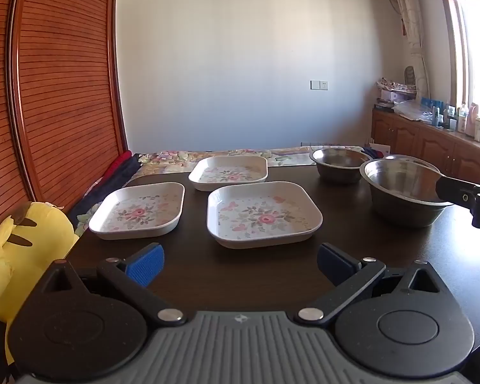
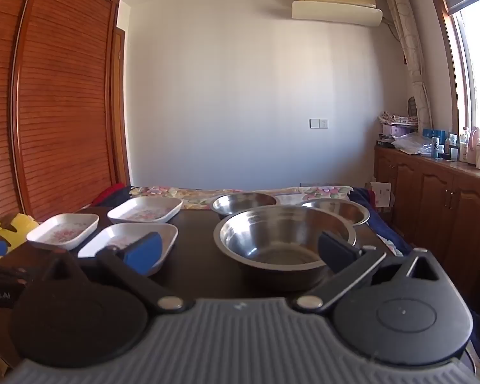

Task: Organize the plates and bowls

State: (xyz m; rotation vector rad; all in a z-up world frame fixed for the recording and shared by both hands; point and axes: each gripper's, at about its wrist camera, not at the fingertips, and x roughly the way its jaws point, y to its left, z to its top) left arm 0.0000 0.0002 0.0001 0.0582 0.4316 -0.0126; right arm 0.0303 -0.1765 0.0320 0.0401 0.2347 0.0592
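Three square white plates with pink flower prints lie on the dark table [image 1: 192, 275]: a near left plate [image 1: 137, 211], a near right plate [image 1: 264, 212] and a far plate [image 1: 228, 172]. Steel bowls stand to the right: a large near bowl [image 1: 403, 188] and a far bowl [image 1: 337, 163]. The right wrist view shows the large bowl [image 2: 284, 240], two bowls behind it [image 2: 244, 203] [image 2: 336, 211], and the plates [image 2: 145, 211] at left. My left gripper [image 1: 240, 264] is open just short of the near right plate. My right gripper [image 2: 240, 251] is open in front of the large bowl, holding nothing.
A yellow plush toy [image 1: 19, 249] sits off the table's left edge. A slatted wooden wardrobe [image 1: 57, 80] stands at the left. A floral cloth [image 1: 240, 155] lies beyond the table's far edge. A wooden counter with bottles [image 1: 448, 131] runs along the right under the window.
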